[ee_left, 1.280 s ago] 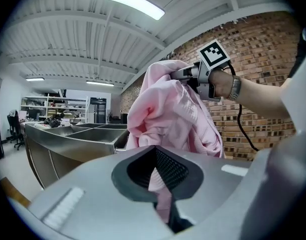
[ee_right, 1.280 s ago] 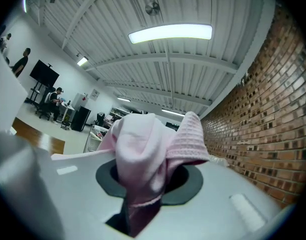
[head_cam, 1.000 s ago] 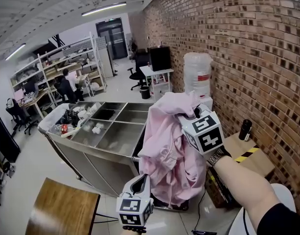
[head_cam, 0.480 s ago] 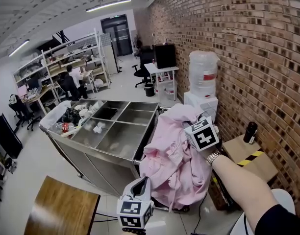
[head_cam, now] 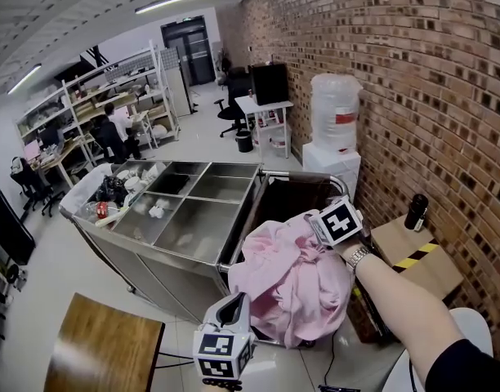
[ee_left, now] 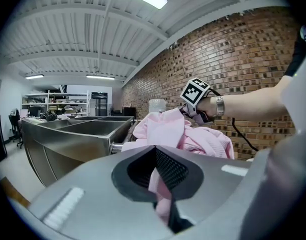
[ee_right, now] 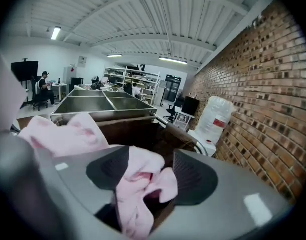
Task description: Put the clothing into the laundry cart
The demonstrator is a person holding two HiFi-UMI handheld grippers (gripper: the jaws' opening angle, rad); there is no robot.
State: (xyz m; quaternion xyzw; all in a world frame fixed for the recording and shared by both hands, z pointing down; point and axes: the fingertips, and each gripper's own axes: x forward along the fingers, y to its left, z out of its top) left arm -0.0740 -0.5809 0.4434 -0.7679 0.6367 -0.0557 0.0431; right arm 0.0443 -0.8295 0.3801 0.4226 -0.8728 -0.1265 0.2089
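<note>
Two grippers are seen at a pink garment [head_cam: 295, 288], which is heaped over the near rim of the laundry cart [head_cam: 284, 198], with part of it hanging down the outside of the cart's near end. The right gripper [ee_right: 150, 171] is held at the top of the heap, over the cart's edge; its jaws are opening, and a bunched fold of the pink cloth is seen loose between them, lying against one pad and clear of the other. The left gripper [ee_left: 154, 154] is held lower, just beside the hanging part of the garment. Its jaws are drawn almost together, and a narrow strip of pink cloth is caught in the gap between them. The cart's dark inside is left mostly uncovered behind the heap. A steel table [head_cam: 193, 219] with sunken compartments is set against the cart's left side, and a brick wall [head_cam: 413, 72] is seen to the right.
</note>
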